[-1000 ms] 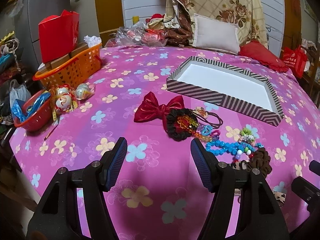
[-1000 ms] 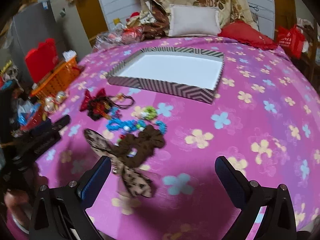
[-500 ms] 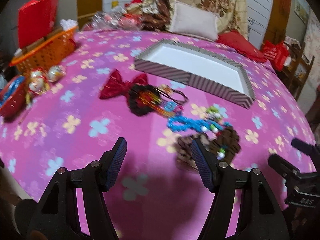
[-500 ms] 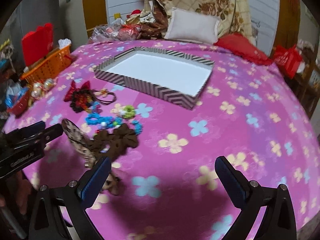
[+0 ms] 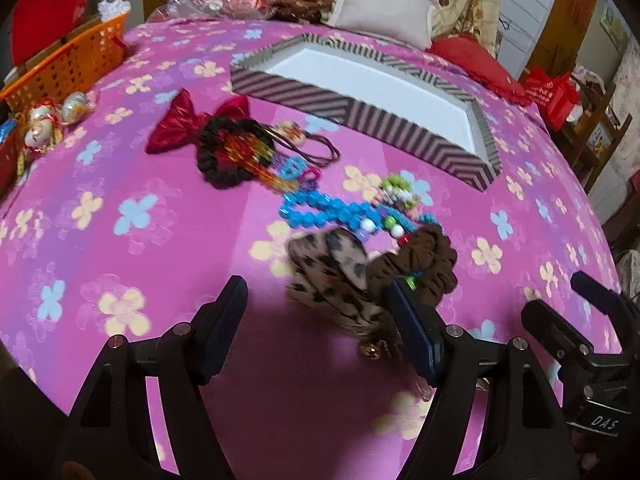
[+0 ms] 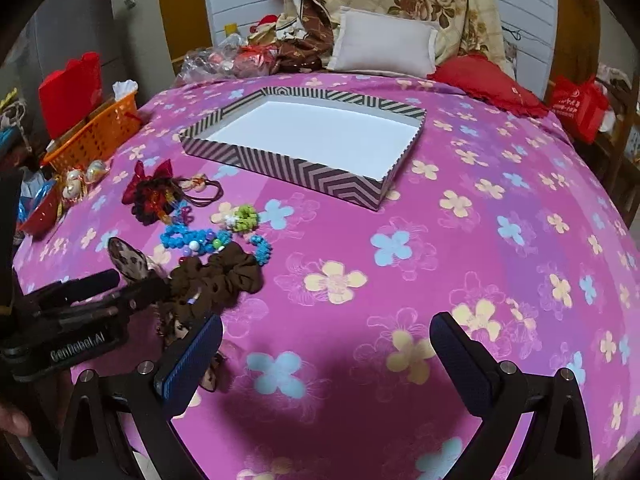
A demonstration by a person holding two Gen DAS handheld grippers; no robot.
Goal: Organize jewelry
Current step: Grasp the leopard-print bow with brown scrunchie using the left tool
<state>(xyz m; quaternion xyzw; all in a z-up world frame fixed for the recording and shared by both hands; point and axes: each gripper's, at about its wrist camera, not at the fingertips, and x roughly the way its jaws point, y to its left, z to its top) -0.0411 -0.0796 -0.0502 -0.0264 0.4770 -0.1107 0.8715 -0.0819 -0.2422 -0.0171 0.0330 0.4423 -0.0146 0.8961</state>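
Left gripper [image 5: 316,308] jaws wide, empty; leopard-print fabric hair bow [image 5: 332,276] lies just ahead, off its right finger, long axis toward camera. Right gripper [image 6: 326,344] wide, empty, farther off. Striped shallow cardboard tray [image 5: 360,104] beyond.

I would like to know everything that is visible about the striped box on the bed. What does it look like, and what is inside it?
The striped box is a shallow, open tray without a lid, apparently cardboard. Its outer walls carry a dark and pale chevron stripe pattern; the inside is plain white. Nothing lies in it. It rests flat on the pink flowered bedcover, turned at an angle to the cameras, beyond the pile of hair accessories and beads and apart from them. Neither gripper touches it.
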